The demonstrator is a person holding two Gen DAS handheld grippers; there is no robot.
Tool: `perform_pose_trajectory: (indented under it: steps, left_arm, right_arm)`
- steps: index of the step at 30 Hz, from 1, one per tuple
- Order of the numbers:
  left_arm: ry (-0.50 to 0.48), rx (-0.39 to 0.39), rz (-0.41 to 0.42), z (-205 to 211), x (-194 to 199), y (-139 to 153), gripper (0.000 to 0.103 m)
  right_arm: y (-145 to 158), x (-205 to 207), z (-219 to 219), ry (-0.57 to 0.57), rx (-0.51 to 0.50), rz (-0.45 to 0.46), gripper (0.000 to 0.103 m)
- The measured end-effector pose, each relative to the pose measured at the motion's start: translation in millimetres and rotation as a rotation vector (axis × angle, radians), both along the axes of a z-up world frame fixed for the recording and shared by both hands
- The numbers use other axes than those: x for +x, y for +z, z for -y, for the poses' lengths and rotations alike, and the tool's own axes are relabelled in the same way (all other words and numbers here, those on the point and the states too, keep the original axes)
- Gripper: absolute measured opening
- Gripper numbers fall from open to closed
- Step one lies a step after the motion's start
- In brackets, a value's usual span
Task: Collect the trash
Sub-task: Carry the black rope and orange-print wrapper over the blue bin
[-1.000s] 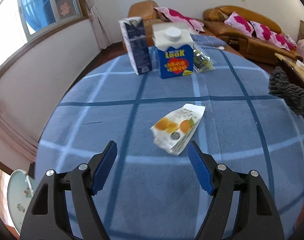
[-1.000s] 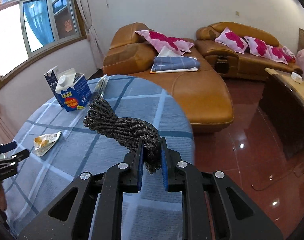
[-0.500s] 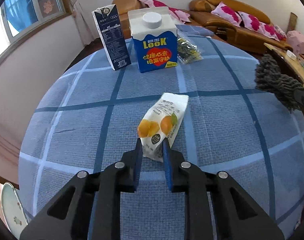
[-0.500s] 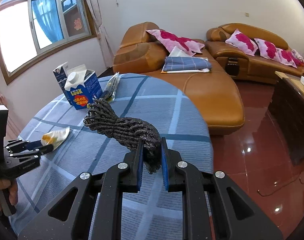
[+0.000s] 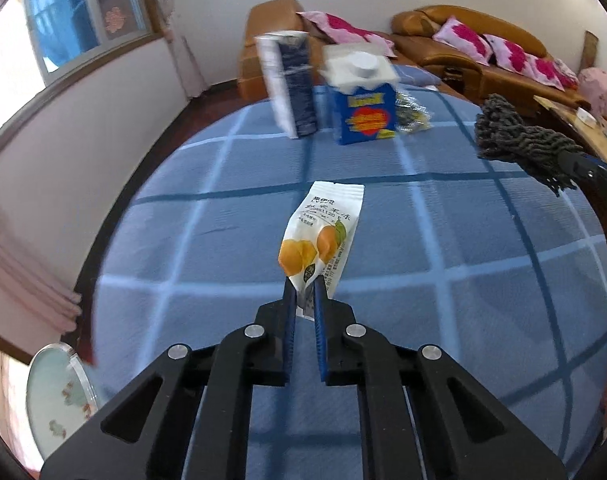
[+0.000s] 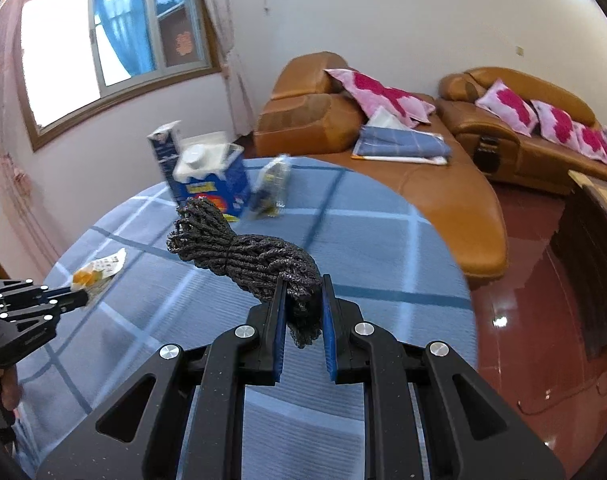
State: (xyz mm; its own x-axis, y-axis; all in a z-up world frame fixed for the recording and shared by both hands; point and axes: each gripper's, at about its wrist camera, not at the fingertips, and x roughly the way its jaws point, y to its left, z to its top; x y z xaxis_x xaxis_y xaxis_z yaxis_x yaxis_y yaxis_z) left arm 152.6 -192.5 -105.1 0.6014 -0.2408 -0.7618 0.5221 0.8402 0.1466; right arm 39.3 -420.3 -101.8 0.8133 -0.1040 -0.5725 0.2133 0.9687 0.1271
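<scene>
Tan leather sofas (image 6: 515, 128) with pink cushions (image 6: 377, 94) stand beyond the blue-checked table (image 5: 423, 248).

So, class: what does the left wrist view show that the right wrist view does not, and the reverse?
Only the left wrist view shows the round glass plate beside the table, and the left gripper shut on the snack packet up close. Only the right shows the folded blue cloth on the sofa and the right gripper clamping the dark rope bundle. Both show the blue carton and the checked tablecloth.
</scene>
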Motion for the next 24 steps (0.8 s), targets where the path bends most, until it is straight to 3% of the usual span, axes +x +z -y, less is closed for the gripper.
perform_pose_trajectory:
  steps: [13, 24]
  left_arm:
    - [0.204, -0.029, 0.064, -120, -17, 33, 0.008]
    - [0.314, 0.001, 0.086, -190, -32, 39, 0.008]
  right_arm:
    - [12, 55, -138, 0.269, -0.093, 0.021, 0.017]
    - [11, 77, -213, 0.408, -0.140, 0.011, 0.017]
